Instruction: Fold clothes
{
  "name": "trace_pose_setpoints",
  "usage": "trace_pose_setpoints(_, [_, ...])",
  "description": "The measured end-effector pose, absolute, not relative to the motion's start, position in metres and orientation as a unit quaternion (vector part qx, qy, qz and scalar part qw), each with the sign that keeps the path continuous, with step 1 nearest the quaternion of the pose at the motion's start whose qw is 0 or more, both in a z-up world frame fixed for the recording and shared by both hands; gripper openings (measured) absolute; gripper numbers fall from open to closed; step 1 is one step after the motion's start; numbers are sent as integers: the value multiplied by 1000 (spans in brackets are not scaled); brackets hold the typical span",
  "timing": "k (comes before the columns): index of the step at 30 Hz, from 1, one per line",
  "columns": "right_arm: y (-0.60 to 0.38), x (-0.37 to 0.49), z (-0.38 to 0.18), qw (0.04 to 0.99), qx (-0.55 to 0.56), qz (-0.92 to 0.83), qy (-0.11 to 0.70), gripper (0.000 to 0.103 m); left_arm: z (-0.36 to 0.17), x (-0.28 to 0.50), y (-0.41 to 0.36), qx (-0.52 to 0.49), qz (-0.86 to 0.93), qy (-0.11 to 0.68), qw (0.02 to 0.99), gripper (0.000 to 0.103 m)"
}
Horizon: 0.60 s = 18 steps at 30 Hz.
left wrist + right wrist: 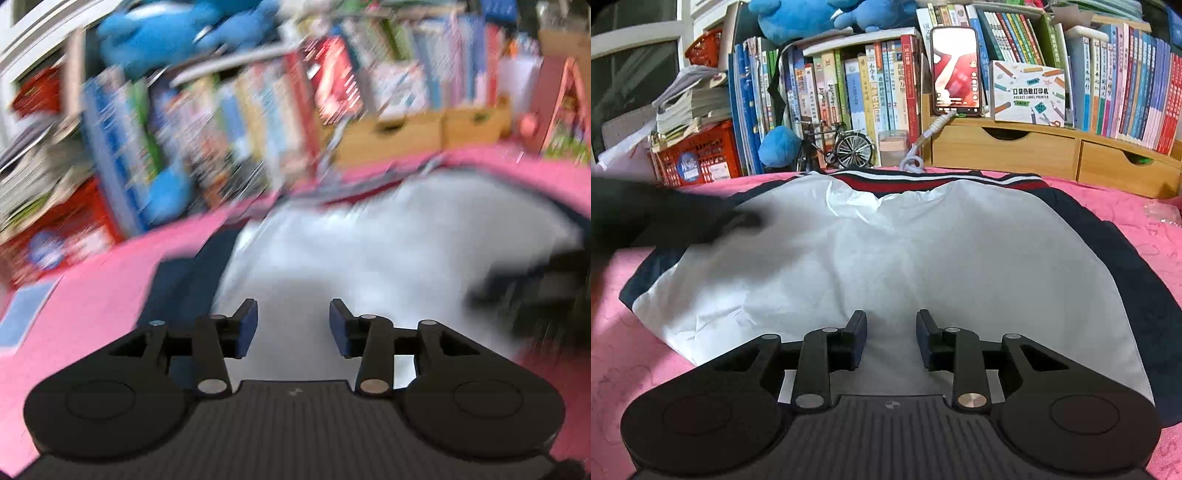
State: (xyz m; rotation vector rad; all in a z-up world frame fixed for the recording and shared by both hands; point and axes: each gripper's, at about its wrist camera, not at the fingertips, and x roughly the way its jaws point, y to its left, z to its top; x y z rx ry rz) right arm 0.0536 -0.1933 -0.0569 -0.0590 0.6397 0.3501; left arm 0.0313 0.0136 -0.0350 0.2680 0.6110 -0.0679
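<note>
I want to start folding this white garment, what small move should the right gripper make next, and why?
Probably ease the right gripper down and close on the near hem of the white garment: its jaws stand apart over the cloth with nothing between them, and the garment lies spread flat on the pink cover.

Left wrist view is smearing all over: books (221, 122) and blue plush toy (177, 33) are streaking, titles unreadable. Dark blurred shape (528, 284) (cannot tell what) is covering the white garment (351, 258) at right. In right wrist view a black blur (653, 214) is hiding the garment's left corner.
</note>
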Motion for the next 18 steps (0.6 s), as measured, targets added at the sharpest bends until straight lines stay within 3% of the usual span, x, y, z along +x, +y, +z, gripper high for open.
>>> trace_pose_setpoints(8, [-178,37,-50,942,-58,161,290,51,-61,-6,77,115,77,310,941,46])
trace_pose_setpoints(10, [-172,28,-44,940,-48,188,281,68,-63,-8,72,124,80,299,943,45])
trace_pose_setpoints(18, [-164,22,-49,934,-75,189,292,72,-61,-8,87,88,71,304,946,47])
